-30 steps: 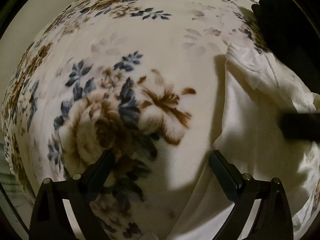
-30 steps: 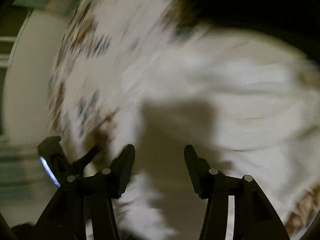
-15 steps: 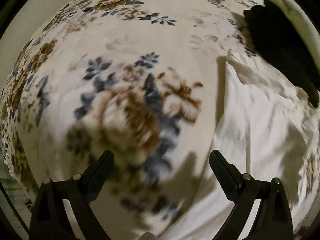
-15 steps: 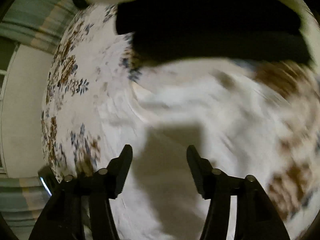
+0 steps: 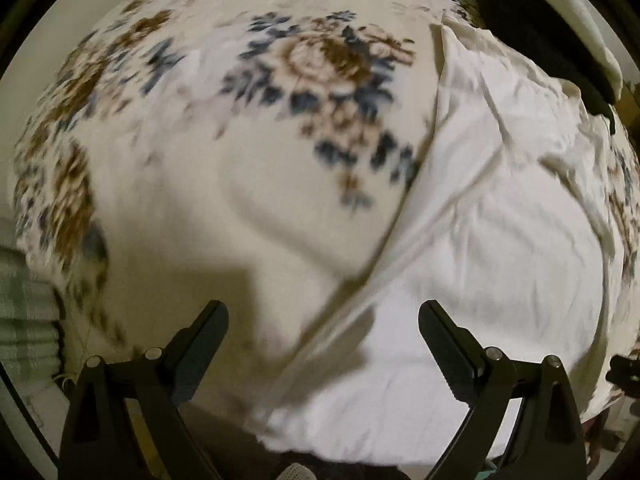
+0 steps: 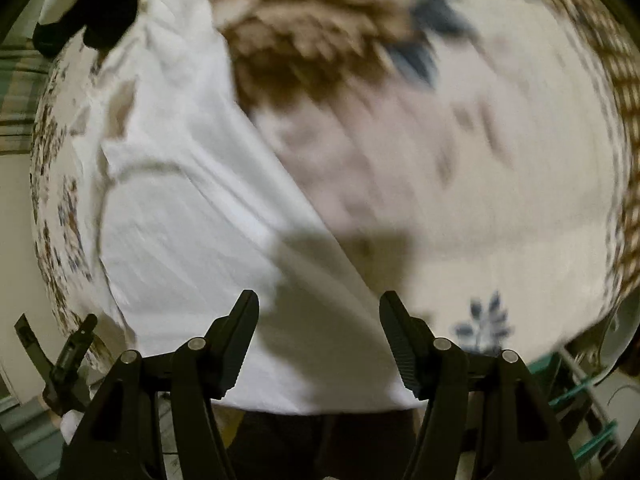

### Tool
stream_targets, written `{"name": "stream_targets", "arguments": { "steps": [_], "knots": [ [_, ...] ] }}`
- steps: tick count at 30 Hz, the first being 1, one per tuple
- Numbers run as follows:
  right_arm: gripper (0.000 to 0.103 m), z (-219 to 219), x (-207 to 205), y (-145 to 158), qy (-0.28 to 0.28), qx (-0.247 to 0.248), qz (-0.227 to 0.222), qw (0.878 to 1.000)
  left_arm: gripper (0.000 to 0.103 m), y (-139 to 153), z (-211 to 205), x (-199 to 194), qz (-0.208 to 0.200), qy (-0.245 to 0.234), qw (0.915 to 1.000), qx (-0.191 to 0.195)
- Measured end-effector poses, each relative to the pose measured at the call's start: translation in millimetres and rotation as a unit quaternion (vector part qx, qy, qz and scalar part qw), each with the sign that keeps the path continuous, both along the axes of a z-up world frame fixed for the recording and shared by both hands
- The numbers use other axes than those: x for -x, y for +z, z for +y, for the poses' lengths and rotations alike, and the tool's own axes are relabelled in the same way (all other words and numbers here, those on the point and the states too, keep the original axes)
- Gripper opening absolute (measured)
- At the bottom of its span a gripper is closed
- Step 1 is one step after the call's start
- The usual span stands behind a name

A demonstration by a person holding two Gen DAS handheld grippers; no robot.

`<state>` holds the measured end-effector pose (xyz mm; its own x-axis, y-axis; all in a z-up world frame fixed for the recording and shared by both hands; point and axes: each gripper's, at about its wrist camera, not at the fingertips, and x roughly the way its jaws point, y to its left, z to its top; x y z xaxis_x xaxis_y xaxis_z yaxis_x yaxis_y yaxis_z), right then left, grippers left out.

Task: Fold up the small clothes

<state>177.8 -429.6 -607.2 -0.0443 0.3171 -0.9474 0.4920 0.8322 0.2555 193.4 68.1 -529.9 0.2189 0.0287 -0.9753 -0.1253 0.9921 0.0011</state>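
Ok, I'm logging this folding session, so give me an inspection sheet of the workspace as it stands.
Surface: floral blanket, cream with brown and blue flowers.
Job's things: white garment spread flat on the blanket, creased.
Clutter: dark cloth at the far edge by the garment's top; a pale folded item beyond it.
Grippers: left tongs open, nothing between them; right tongs open over the garment's lower edge, having just widened, nothing between them.
Cables: nothing seen.
Surroundings: striped green fabric beside the blanket; teal rack at the edge of the right wrist view.

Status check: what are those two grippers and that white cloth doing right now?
Both grippers, left and right, open, empty. White garment flat on floral blanket. Dark clothes beyond, nothing blocking.
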Motion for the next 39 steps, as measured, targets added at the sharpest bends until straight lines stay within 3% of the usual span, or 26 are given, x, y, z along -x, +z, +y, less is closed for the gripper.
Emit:
{"name": "stream_targets", "arguments": {
  "steps": [9, 15, 16, 17, 18, 19, 20, 21, 23, 27, 30, 34, 37, 39],
  "knots": [
    [0.065, -8.6, 121.9, -27.8, -0.013, 0.002, 0.020, 1.000, 0.097, -23.2, 3.5, 94.2, 0.020, 0.027, 0.9985, -0.044],
    [0.065, -16.1, 154.3, -60.6, -0.008, 0.000, 0.040, 0.999, 0.095, -56.1, 10.6, 100.3, 0.045, 0.027, 0.9982, -0.027],
    [0.065, -15.2, 153.7, -66.8, -0.008, 0.000, 0.040, 0.999, 0.085, -61.2, 10.1, 99.5, 0.047, 0.027, 0.9985, -0.010],
    [0.065, 2.8, 148.8, -74.9, -0.011, -0.004, 0.038, 0.999, 0.064, -64.2, 9.2, 98.5, 0.046, 0.025, 0.9986, 0.004],
    [0.065, 10.6, 147.5, -79.5, -0.014, -0.011, 0.032, 0.999, 0.054, -64.9, 8.6, 96.2, 0.040, 0.023, 0.9988, 0.019],
    [0.060, 8.4, 148.6, -79.6, -0.016, -0.015, 0.023, 0.999, 0.037, -61.8, 5.5, 95.8, 0.029, 0.022, 0.9990, 0.025],
    [0.052, 15.7, 146.5, -79.4, -0.015, -0.023, 0.012, 1.000, 0.010, -57.7, 0.9, 96.1, 0.018, 0.021, 0.9995, 0.017],
    [0.037, 28.1, 140.7, -79.5, -0.015, -0.030, 0.006, 0.999, 0.002, -51.7, -5.6, 96.0, 0.003, 0.011, 0.9999, 0.012],
    [0.008, 34.2, 141.4, -70.3, -0.003, -0.028, -0.006, 1.000, 0.001, -41.3, -9.8, 95.5, -0.015, 0.004, 0.9998, 0.009],
    [0.006, 42.1, 139.1, -42.7, 0.005, -0.042, -0.037, 0.998, 0.000, -9.3, -5.4, 94.9, -0.034, 0.018, 0.9986, 0.035],
    [0.006, 51.8, 131.2, -8.6, 0.014, -0.052, -0.071, 0.996, 0.000, 31.3, -1.2, 85.9, -0.062, 0.022, 0.9961, 0.058],
    [0.005, 40.3, 86.6, 40.3, 0.003, -0.065, -0.119, 0.991, 0.000, 66.1, 0.1, 50.2, -0.095, 0.029, 0.9914, 0.086],
    [0.005, 31.7, 47.0, 56.5, -0.006, -0.053, -0.144, 0.988, 0.002, 64.0, -5.9, 5.0, -0.108, 0.028, 0.9893, 0.093],
    [0.005, 21.3, 18.4, 54.8, -0.012, -0.025, -0.147, 0.989, 0.002, 38.4, -5.1, -25.3, -0.092, 0.024, 0.9900, 0.105]
  ]
}}
